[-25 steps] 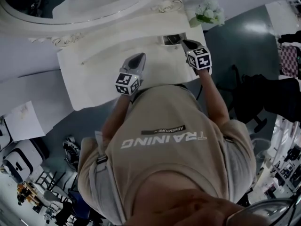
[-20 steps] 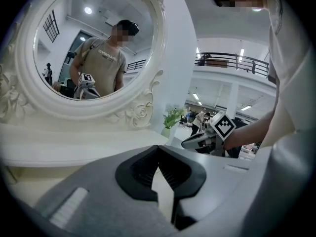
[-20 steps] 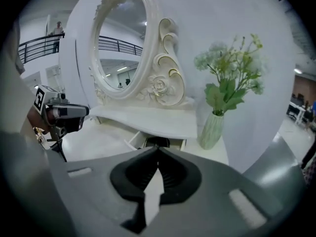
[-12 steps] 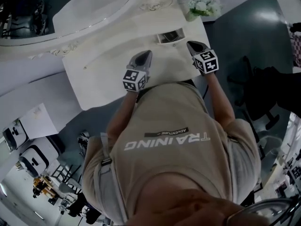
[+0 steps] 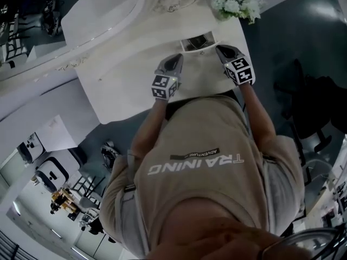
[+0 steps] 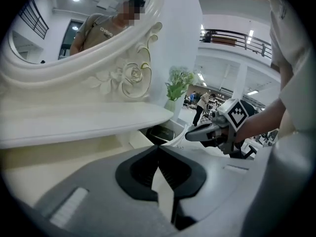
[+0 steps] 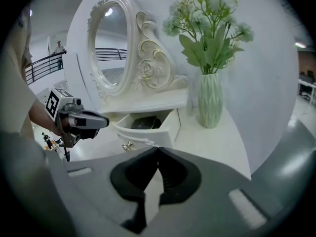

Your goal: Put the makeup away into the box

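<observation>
A small white drawer [image 5: 196, 41] stands open at the back of the white vanity table [image 5: 124, 85]. A flat black makeup case [image 7: 143, 123] lies inside it. My left gripper [image 5: 174, 61] hovers over the tabletop just left of the drawer, shut and empty. My right gripper [image 5: 222, 50] sits just right of the drawer, also shut with nothing between its fingers. From the right gripper view the left gripper [image 7: 101, 122] points at the drawer [image 7: 148, 128] from the left. In the left gripper view the right gripper [image 6: 193, 135] hangs beside the drawer [image 6: 160, 133].
An oval ornate mirror [image 5: 103, 10] rises at the table's back. A green vase of flowers [image 7: 211, 100] stands right of the drawer, near the right gripper. A shelf [image 6: 84, 120] overhangs the drawer. A dark chair [image 5: 309, 107] stands on the floor at the right.
Both grippers have sunk toward the tabletop. The left one has moved right, closer to the open drawer. Both stay shut and empty.
</observation>
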